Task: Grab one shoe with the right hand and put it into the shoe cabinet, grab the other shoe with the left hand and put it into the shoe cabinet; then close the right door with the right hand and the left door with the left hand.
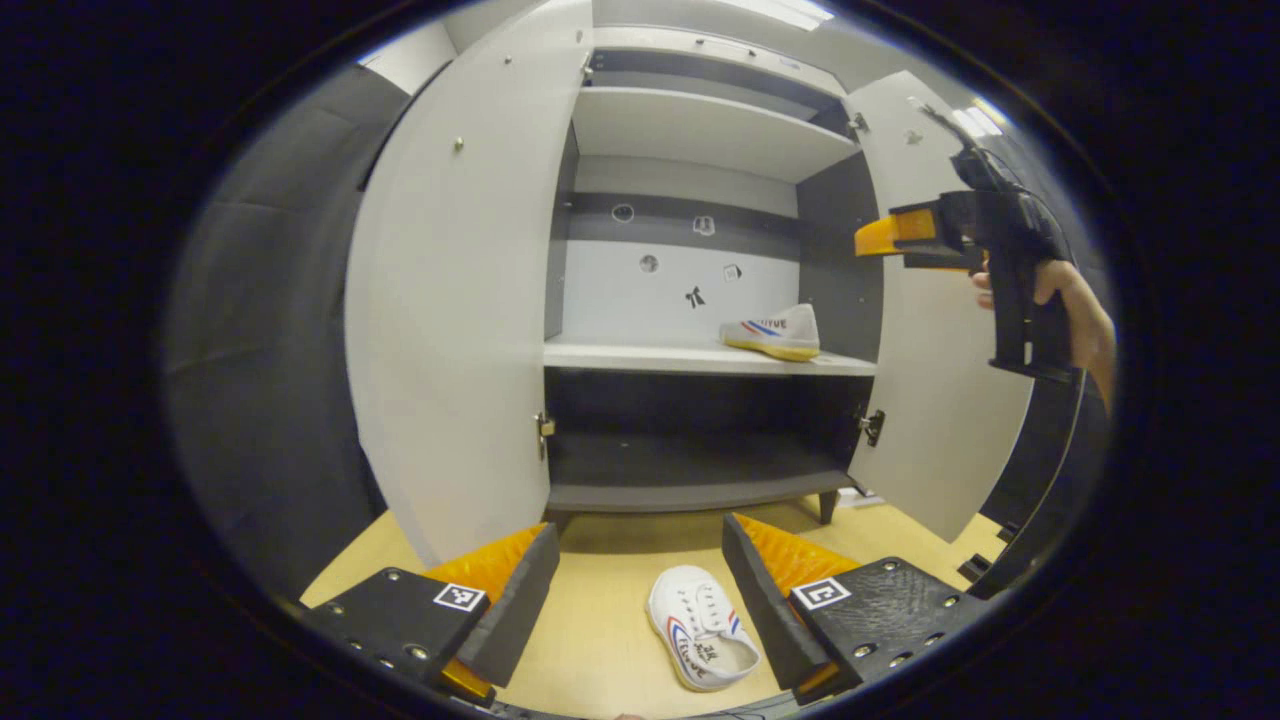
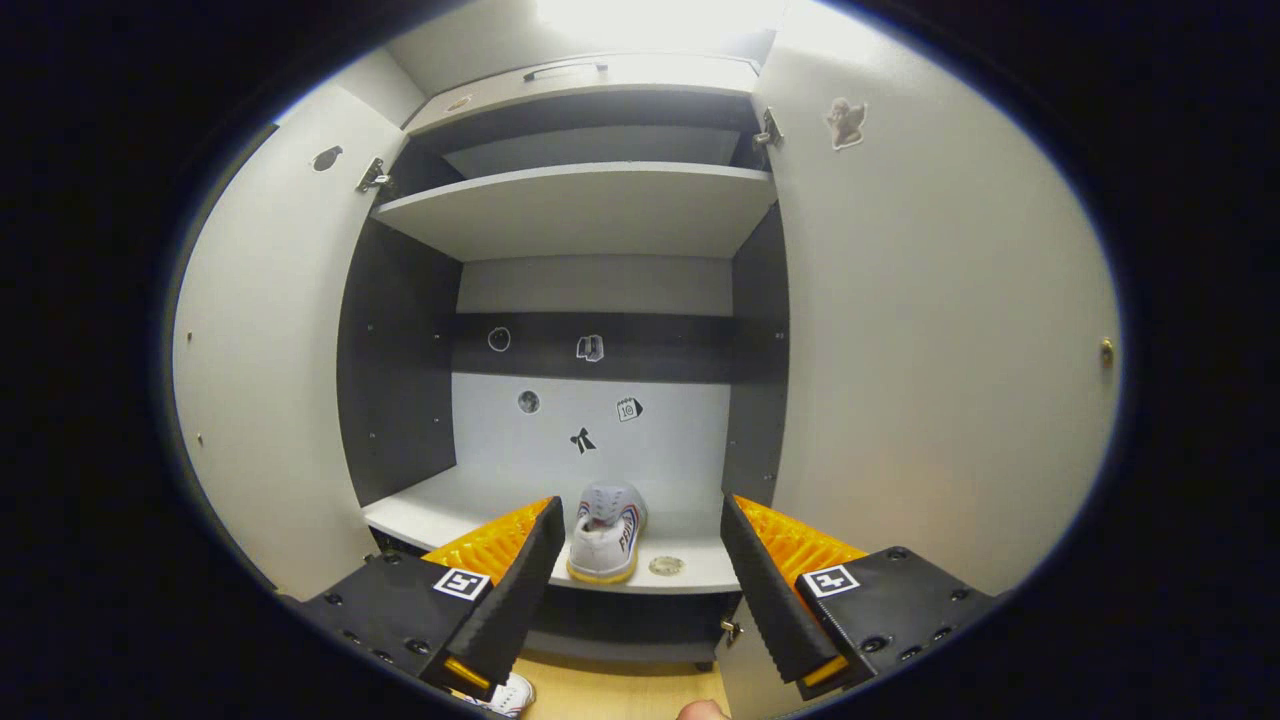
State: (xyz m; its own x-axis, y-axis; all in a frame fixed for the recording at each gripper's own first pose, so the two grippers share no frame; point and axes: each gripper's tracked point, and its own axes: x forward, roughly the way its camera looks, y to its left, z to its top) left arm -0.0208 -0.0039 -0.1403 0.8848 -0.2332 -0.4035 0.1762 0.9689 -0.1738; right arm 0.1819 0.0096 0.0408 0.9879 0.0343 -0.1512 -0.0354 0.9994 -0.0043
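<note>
On the middle shelf sits one white canvas shoe, parked | right gripper empty, jaws apart | left gripper spread over floor shoe, ready to grab.

Two shoes: one on the cabinet's middle shelf, well beyond the jaws, one on the floor between the jaws of the left gripper. Two cabinet doors, the left door and the right door, both swung open. Two grippers, counting the right gripper held up at the right by one hand. Five small stickers on the back panel above the jaws in the right gripper view, one more sticker on the door.
</note>
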